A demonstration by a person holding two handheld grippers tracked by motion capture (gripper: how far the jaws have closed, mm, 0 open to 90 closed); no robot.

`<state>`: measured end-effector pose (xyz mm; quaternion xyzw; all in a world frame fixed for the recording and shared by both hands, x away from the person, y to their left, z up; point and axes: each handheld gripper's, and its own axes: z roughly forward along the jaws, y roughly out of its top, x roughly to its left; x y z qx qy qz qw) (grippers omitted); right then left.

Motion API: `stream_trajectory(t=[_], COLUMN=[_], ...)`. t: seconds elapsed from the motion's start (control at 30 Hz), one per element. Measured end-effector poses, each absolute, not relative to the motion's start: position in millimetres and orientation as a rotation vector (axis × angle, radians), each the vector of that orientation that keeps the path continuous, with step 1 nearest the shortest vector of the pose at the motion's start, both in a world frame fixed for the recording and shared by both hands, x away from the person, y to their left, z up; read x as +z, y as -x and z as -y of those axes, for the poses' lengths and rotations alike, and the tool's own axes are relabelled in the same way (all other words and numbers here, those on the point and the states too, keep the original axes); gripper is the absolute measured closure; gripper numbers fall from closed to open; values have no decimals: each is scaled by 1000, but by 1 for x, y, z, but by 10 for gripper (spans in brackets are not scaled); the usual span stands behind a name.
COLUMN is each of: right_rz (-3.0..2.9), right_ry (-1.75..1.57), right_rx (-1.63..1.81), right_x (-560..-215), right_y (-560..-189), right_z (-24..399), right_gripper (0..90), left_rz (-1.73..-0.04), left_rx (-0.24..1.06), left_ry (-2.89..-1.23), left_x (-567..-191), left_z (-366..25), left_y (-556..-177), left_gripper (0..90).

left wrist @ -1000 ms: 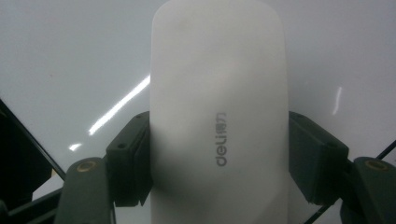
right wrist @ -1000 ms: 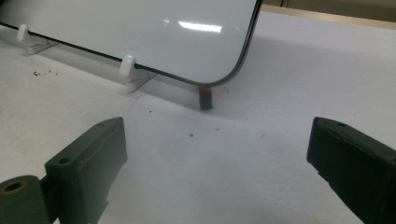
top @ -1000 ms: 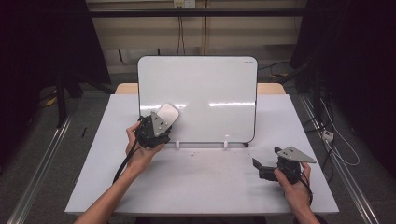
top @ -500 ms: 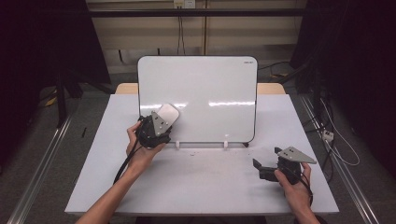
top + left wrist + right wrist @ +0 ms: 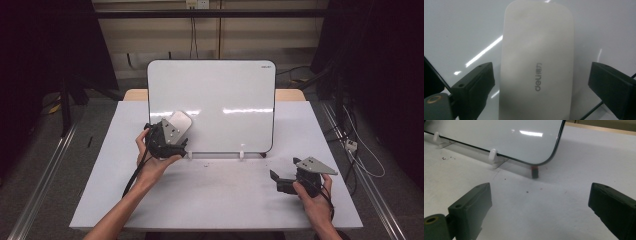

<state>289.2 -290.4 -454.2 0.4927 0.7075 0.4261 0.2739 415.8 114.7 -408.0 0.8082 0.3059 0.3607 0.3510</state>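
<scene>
High view first: white table [image 5: 215,200] with a whiteboard [image 5: 220,100] standing upright on small white clip feet [image 5: 241,155] at the far middle. Left gripper [image 5: 170,131] held up against the lower left part of the board, right at a white eraser [image 5: 179,121] lying flat on the board face. Right gripper [image 5: 276,179] low on the near right of the table, well apart from the board, pointing left, jaws spread with nothing between. Over to the left gripper view: eraser [image 5: 536,62] dead centre, pale rounded block with grey "deli" lettering, sitting on the glossy whiteboard [image 5: 461,30] between the two black jaws. Jaws just been opening, now standing wide, a clear gap on each side, pads off the eraser, so nothing pinched. Right gripper view: both jaws parted wide over bare table [image 5: 536,215], nothing in between. Farther off, the bottom right corner of the whiteboard [image 5: 499,137], one white clip foot [image 5: 494,156] under its edge, and a small dark stub with a reddish top [image 5: 534,172] just below the rounded corner. A few dark specks on the tabletop near the left foot.
</scene>
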Motion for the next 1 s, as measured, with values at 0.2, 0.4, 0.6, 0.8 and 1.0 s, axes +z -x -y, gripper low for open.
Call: stream_trajectory(t=[0.2,0.4,0.6,0.8,1.0], right_rz=[-1904,-1902,-1899,-1894,-1895], right_ry=[-1324,-1326,-1328,-1333,-1331], right_rx=[1148,1148,1146,1146,1143], right_x=[-454,-454,-454,-454,-454], right_y=[-289,-290,-289,-289,-289], right_z=[291,290,291,292,291], right_gripper=[49,49,49,49,49], left_rz=[-807,-825,-840,-854,-848], left_rx=[845,747,705,676,666], left_ry=[-2063,-2012,-1962,-1931,-1948], left_x=[-404,-399,-392,-386,-389], left_z=[-124,-133,-139,-146,-154], left_y=[-418,-419,-416,-409,-403], left_gripper=[56,46,46,57,60])
